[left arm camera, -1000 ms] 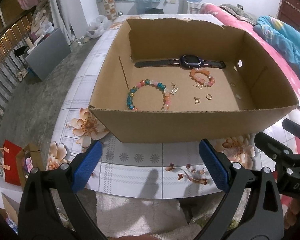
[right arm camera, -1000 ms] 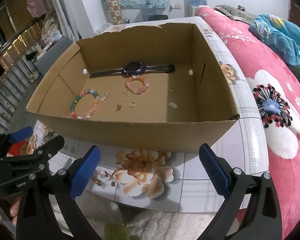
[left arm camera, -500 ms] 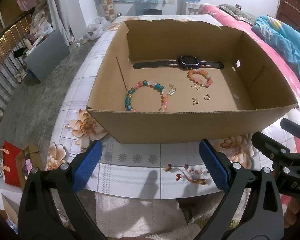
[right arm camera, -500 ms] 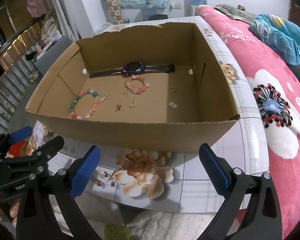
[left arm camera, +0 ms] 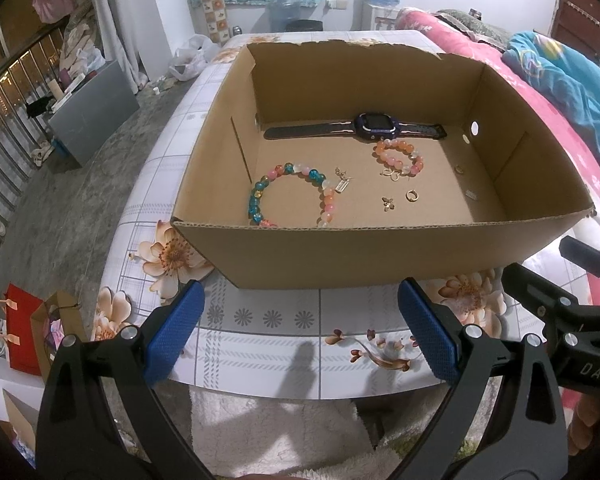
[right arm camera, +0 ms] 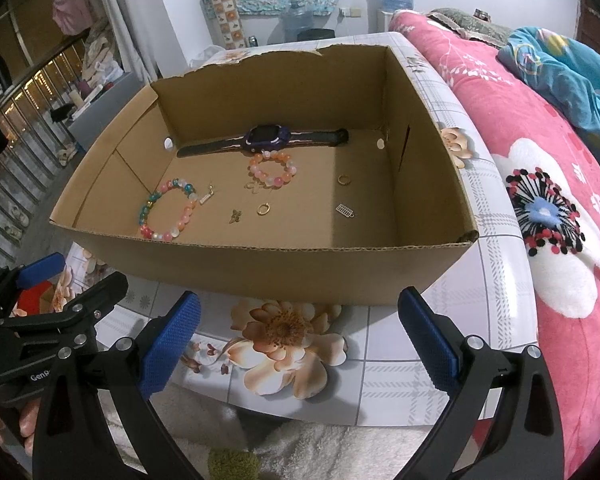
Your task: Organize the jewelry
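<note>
An open cardboard box (left arm camera: 380,254) (right arm camera: 260,264) stands on a floral table. Inside lie a dark watch (left arm camera: 374,126) (right arm camera: 266,138) at the back, a pink-orange bead bracelet (left arm camera: 400,156) (right arm camera: 272,168), a multicolour bead bracelet (left arm camera: 290,196) (right arm camera: 168,212), gold rings (left arm camera: 412,195) (right arm camera: 263,209) (right arm camera: 343,179), a small butterfly charm (left arm camera: 387,203) (right arm camera: 236,215) and small silver charms (left arm camera: 342,185) (right arm camera: 346,210). My left gripper (left arm camera: 300,336) and right gripper (right arm camera: 300,332) are both open and empty, held in front of the box's near wall.
The table (left arm camera: 280,320) has a near edge just under the grippers, with a white fluffy rug (left arm camera: 272,420) below. A pink flowered bed (right arm camera: 560,200) lies on the right. Floor, gift bags (left arm camera: 20,324) and a grey cabinet (left arm camera: 92,112) are on the left.
Both grippers have shifted slightly; the box sits a little higher and farther in the left wrist view. Nothing was grasped.
</note>
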A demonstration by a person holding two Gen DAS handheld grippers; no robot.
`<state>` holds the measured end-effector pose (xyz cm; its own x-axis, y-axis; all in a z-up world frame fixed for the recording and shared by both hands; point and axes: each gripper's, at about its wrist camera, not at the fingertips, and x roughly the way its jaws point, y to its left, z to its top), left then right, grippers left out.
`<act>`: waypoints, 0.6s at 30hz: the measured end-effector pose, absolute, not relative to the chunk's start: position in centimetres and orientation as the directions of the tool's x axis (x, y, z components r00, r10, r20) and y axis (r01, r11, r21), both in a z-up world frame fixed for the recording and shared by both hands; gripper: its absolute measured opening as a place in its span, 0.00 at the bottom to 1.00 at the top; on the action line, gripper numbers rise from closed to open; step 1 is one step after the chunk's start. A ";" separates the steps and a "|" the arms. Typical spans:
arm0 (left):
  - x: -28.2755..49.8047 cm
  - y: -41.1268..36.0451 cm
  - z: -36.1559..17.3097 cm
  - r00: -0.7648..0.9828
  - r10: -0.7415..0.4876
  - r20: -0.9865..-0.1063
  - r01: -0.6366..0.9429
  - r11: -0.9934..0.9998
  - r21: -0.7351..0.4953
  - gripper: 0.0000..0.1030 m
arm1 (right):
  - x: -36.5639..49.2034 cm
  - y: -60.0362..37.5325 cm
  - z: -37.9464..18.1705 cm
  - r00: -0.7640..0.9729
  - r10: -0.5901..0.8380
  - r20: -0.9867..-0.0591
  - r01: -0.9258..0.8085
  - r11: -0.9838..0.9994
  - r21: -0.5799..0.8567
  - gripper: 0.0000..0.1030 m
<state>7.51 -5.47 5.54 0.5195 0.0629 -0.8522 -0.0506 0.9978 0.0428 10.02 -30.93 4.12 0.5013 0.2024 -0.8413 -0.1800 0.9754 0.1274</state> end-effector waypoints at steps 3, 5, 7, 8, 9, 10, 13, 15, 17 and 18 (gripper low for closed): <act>7.5 -5.5 5.5 0.519 0.064 -0.853 -0.050 0.998 0.044 0.91 | 10.0 -30.9 4.1 0.501 0.202 -0.841 -0.179 0.976 0.127 0.93; 7.5 -5.5 5.5 0.519 0.065 -0.852 -0.052 0.998 0.044 0.91 | 10.0 -31.0 4.1 0.501 0.203 -0.841 -0.178 0.975 0.129 0.94; 7.5 -5.5 5.5 0.519 0.065 -0.852 -0.052 0.998 0.044 0.91 | 10.0 -30.9 4.1 0.500 0.202 -0.842 -0.178 0.976 0.129 0.93; 7.5 -5.5 5.5 0.519 0.063 -0.853 -0.051 0.998 0.043 0.91 | 10.0 -31.0 4.1 0.500 0.203 -0.842 -0.179 0.975 0.129 0.93; 7.5 -5.5 5.5 0.518 0.063 -0.853 -0.051 0.998 0.042 0.91 | 10.0 -31.0 4.1 0.500 0.203 -0.842 -0.179 0.975 0.130 0.93; 7.5 -5.5 5.6 0.518 0.063 -0.853 -0.052 0.998 0.042 0.91 | 10.1 -31.0 4.1 0.500 0.204 -0.842 -0.179 0.975 0.129 0.94; 7.5 -5.4 5.5 0.517 0.063 -0.854 -0.051 0.998 0.042 0.91 | 10.0 -31.0 4.1 0.500 0.203 -0.842 -0.178 0.975 0.129 0.93; 7.5 -5.4 5.5 0.517 0.063 -0.854 -0.052 0.998 0.041 0.91 | 10.0 -31.0 4.1 0.500 0.203 -0.842 -0.178 0.975 0.130 0.93; 7.5 -5.4 5.5 0.517 0.063 -0.853 -0.053 0.998 0.042 0.91 | 10.0 -31.0 4.1 0.500 0.203 -0.842 -0.178 0.976 0.129 0.93; 7.6 -5.4 5.5 0.517 0.063 -0.854 -0.054 0.998 0.041 0.91 | 10.0 -31.0 4.1 0.500 0.203 -0.842 -0.178 0.976 0.129 0.93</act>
